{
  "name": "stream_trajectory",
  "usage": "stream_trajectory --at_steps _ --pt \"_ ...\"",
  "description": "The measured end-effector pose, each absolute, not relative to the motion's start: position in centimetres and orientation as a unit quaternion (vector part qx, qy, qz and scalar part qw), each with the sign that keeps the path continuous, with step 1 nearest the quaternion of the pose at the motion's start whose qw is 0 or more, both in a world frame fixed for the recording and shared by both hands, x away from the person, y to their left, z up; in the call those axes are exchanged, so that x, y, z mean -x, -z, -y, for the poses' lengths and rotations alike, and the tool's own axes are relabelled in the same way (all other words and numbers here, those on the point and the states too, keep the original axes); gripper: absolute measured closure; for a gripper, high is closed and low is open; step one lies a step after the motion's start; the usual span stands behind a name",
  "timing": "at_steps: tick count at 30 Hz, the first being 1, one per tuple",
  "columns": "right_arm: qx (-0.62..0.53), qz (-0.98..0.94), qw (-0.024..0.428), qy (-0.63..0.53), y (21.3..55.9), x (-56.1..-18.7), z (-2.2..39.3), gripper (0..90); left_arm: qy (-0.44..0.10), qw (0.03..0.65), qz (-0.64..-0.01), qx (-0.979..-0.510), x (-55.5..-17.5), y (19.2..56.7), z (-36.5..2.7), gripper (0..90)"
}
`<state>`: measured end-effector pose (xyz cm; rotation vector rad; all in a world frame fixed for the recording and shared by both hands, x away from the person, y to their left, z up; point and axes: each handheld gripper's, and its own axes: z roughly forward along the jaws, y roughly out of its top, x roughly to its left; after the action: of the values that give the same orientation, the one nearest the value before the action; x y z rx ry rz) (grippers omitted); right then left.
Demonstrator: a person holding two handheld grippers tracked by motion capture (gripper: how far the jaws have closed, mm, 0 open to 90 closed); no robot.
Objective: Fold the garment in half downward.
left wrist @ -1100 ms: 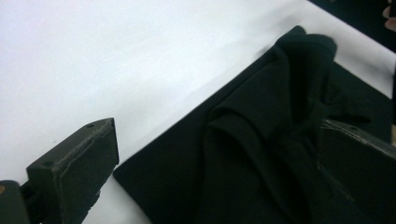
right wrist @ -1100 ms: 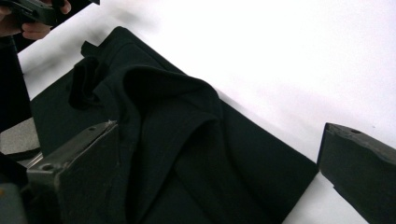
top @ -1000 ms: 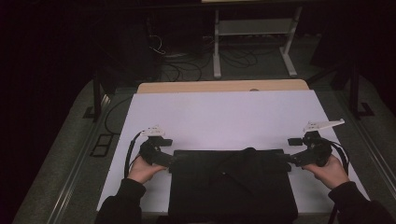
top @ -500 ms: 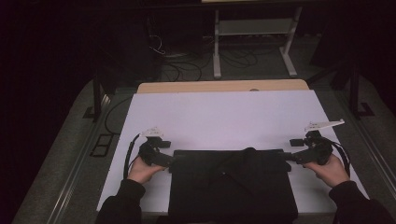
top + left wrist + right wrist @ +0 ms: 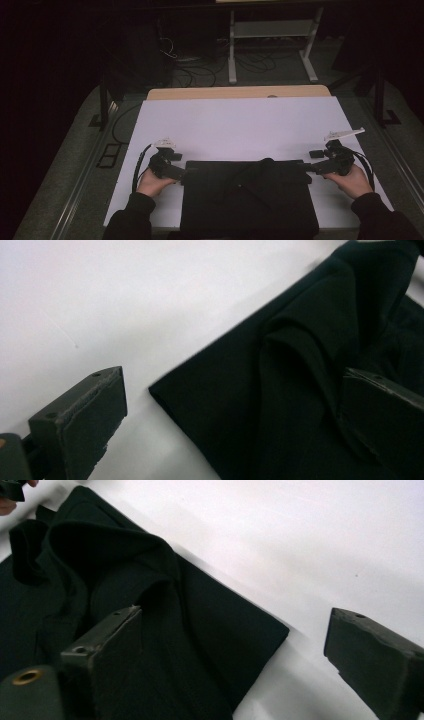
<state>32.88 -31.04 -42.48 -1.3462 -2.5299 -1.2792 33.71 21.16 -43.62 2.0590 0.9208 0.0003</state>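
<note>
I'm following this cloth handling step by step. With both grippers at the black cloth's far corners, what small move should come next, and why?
Probably close both grippers on the corners. The black cloth lies on the white table, and each far corner sits between open jaws: the left gripper straddles one, the right gripper, whose jaws have just been closing, straddles the other. Neither pinches fabric yet.

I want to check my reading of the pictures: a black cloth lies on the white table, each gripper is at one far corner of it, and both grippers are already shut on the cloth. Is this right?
Not quite. The black cloth lies on the white table with a gripper at each far corner, but the left gripper and the right gripper are open: each gripper view shows its jaws wide apart around a corner, not pressing it.
</note>
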Motion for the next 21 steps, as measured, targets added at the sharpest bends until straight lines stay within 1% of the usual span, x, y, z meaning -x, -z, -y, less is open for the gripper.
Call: stream_trajectory --at_steps 3,9,15,18,21 --pt "0.426 0.808 0.001 0.406 42.6 -32.9 31.0 12.7 0.001 0.427 -0.367 -0.826 -33.7 43.7 -21.1 0.0" --pt "0.427 0.814 0.003 0.394 43.0 -33.1 30.7 13.5 0.005 0.420 -0.369 -0.829 -34.0 44.0 -21.1 0.0" --pt "0.425 0.818 -0.001 0.388 43.4 -33.4 30.5 14.7 -0.002 0.420 -0.370 -0.829 -34.3 44.1 -21.1 8.6" --pt "0.427 0.819 0.001 0.384 43.5 -33.5 30.5 17.6 -0.006 0.422 -0.372 -0.827 -34.3 44.1 -21.2 12.9" --pt "0.429 0.817 -0.001 0.384 43.7 -33.7 30.5 21.8 -0.009 0.422 -0.375 -0.825 -34.5 44.2 -21.2 15.2"
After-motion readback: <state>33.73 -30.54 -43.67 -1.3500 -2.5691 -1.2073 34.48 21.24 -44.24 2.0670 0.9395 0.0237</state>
